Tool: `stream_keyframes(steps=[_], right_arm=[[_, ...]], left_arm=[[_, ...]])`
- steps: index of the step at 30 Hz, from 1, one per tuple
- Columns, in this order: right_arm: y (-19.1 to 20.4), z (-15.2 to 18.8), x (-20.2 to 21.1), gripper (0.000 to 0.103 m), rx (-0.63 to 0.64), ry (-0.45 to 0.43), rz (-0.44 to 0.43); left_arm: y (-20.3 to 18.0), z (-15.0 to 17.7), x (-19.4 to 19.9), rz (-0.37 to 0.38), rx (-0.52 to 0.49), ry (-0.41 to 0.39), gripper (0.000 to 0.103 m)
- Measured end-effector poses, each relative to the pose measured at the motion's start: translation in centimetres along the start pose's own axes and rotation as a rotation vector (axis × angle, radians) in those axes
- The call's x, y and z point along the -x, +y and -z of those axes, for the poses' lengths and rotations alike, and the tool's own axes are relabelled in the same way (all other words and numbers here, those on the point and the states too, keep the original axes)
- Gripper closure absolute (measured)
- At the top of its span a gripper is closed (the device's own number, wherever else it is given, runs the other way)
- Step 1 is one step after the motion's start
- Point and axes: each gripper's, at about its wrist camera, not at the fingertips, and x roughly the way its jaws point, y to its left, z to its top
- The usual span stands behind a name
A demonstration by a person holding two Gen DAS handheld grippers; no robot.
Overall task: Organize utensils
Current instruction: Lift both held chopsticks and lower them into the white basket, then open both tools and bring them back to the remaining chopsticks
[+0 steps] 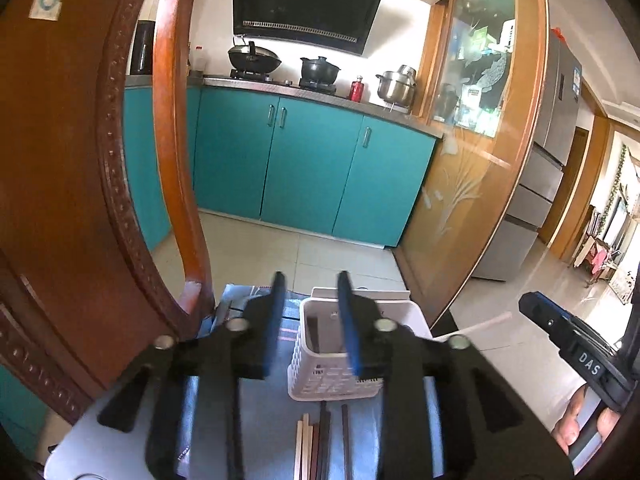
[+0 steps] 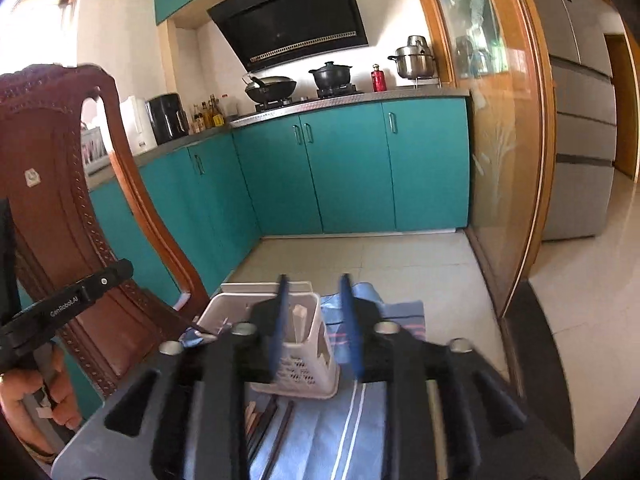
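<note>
Brown and pale wooden chopsticks (image 1: 320, 440) are laid on the blue striped cloth (image 2: 340, 432), long axes running toward the white perforated plastic holder (image 1: 336, 360) just beyond. Both left gripper (image 1: 314, 320) and right gripper (image 2: 316, 320) are held open and empty above them, the left judged nearer

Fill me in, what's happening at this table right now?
A person holds a gripper in each hand above a blue striped cloth. A white slotted utensil basket stands on the cloth, with at least one light stick already upright inside it. Several chopsticks lie flat in front of the basket, not yet picked up. The left gripper and right gripper are both open, hold nothing, and hover near the basket. A wooden chair stands to the left.
</note>
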Motion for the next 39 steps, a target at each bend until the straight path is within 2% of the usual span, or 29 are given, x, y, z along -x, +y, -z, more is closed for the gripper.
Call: stream_keyframes(steps=[4, 6, 7, 9, 10, 11, 13, 15, 17, 20, 21, 23, 25, 29, 34, 35, 37, 38, 39], right_arm=[[-1.7, 2.0, 3.3, 0.068, -0.066, -0.058, -0.027], [-2.7, 3.6, 4.9, 0.068, -0.104, -0.093, -0.033], [-3.6, 5.0, 5.8, 0.067, -0.133, -0.109, -0.021], [-5.0, 7.0, 5.8, 0.065, -0.186, -0.089, 0.029], [-5.9, 8.5, 5.0, 0.065, -0.224, -0.03, 0.045], [-6.2, 9.4, 4.0, 0.065, -0.241, 0.028, 0.034], [-6.4, 12.1, 0.9, 0.065, -0.264, 0.2, 0.01], [-5.3, 14.1, -1.2, 0.065, -0.226, 0.305, 0.01], [-3.8, 15.6, -2.4, 0.065, -0.187, 0.359, -0.01], [-1.2, 17.2, -4.2, 0.065, -0.132, 0.438, -0.055], [-0.3, 17.7, -4.6, 0.065, -0.11, 0.457, -0.061], [1.4, 18.5, -5.5, 0.065, -0.057, 0.496, -0.064], [3.0, 19.1, -6.4, 0.065, -0.022, 0.529, -0.072], [5.1, 19.8, -8.1, 0.065, 0.047, 0.569, -0.066], [7.5, 21.3, -10.3, 0.065, 0.148, 0.638, -0.004], [8.0, 21.4, -10.3, 0.065, 0.175, 0.629, 0.012], [8.6, 21.7, -10.6, 0.072, 0.216, 0.636, 0.047], [8.7, 21.7, -10.6, 0.086, 0.223, 0.636, 0.054], [8.6, 21.7, -10.6, 0.091, 0.218, 0.645, 0.046]], left_arm=[[0.7, 2.0, 2.3, 0.02, -0.003, 0.001, 0.06], [1.4, 4.7, 3.1, 0.0, -0.017, 0.04, 0.06], [1.8, 5.9, 2.9, -0.005, -0.014, 0.075, 0.06], [2.8, 10.2, 0.7, 0.012, 0.004, 0.239, 0.06], [3.0, 11.7, -0.3, 0.017, 0.008, 0.297, 0.063], [3.1, 14.0, -1.8, 0.017, 0.003, 0.387, 0.066], [2.7, 17.6, -3.9, 0.028, -0.01, 0.516, 0.072], [2.3, 19.3, -4.9, 0.053, 0.002, 0.57, 0.072], [1.9, 20.4, -5.6, 0.057, 0.002, 0.603, 0.072], [1.9, 21.2, -5.9, 0.045, 0.009, 0.612, 0.08], [2.0, 20.9, -6.1, 0.051, 0.023, 0.614, 0.087], [3.0, 21.1, -5.9, 0.045, 0.072, 0.612, 0.087], [3.8, 20.9, -5.6, 0.021, 0.085, 0.604, 0.094], [5.1, 21.1, -5.3, 0.008, 0.115, 0.601, 0.094], [5.4, 21.3, -5.1, 0.008, 0.11, 0.6, 0.094], [5.4, 21.3, -4.7, 0.007, 0.108, 0.6, 0.094], [5.2, 21.2, -4.7, 0.004, 0.107, 0.602, 0.094], [5.1, 21.2, -4.7, 0.002, 0.107, 0.603, 0.094], [5.0, 21.2, -4.7, -0.001, 0.105, 0.605, 0.094]])
